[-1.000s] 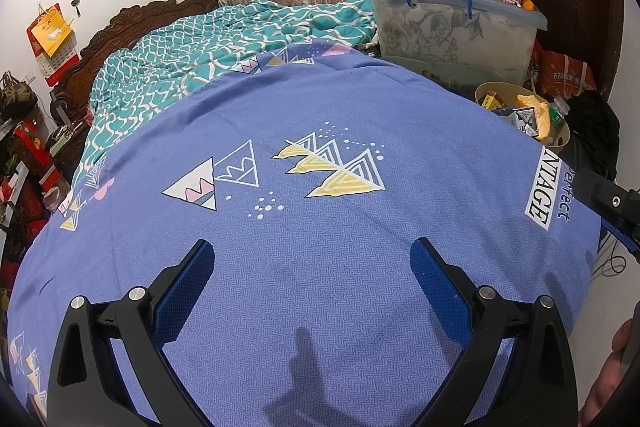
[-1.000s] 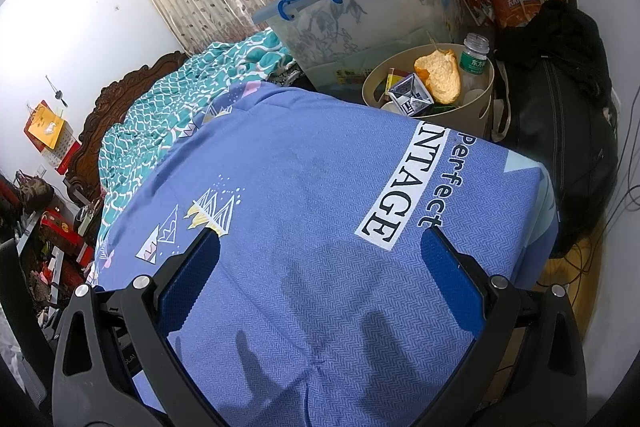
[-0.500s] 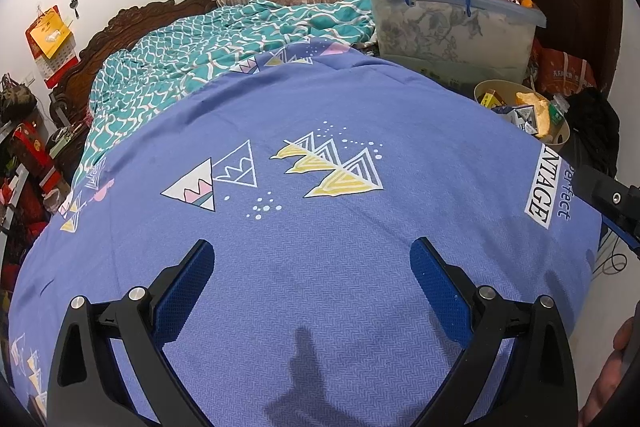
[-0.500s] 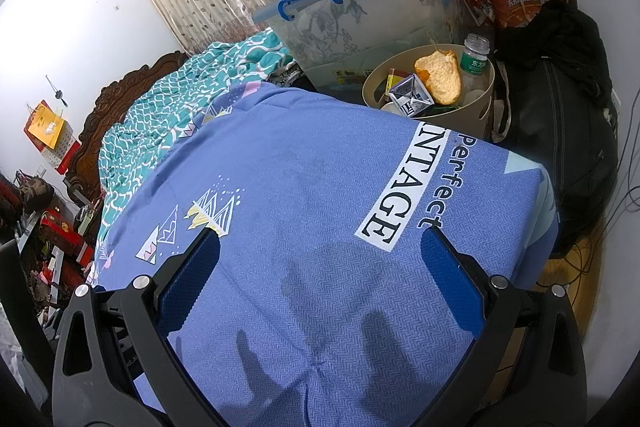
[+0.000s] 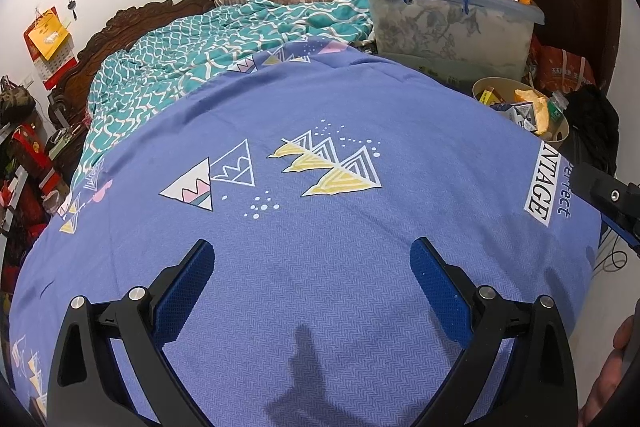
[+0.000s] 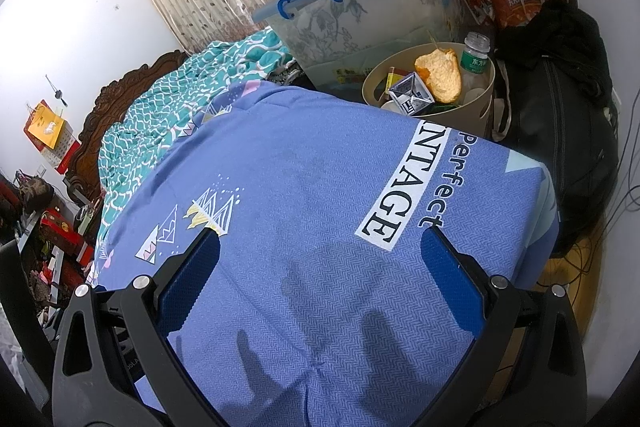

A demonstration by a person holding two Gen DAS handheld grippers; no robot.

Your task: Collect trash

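In the left wrist view, the left gripper (image 5: 311,267) hangs over the herringbone-weave blue bedsheet (image 5: 320,227), its 2 jaws apart and empty. In the right wrist view, the right gripper (image 6: 320,257) likewise has its jaws apart, while the round beige trash bin (image 6: 476,107) beyond the bed's corner holds a crumpled orange wrapper (image 6: 440,75), a folded carton (image 6: 412,97) and a plastic bottle (image 6: 474,61).

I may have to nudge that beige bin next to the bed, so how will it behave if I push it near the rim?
The bin looks like thin plastic, so probably light and easy to slide. It is full to the rim, with a bottle and carton poking out; a high push may tip it or spill them. Pushing low seems safer.
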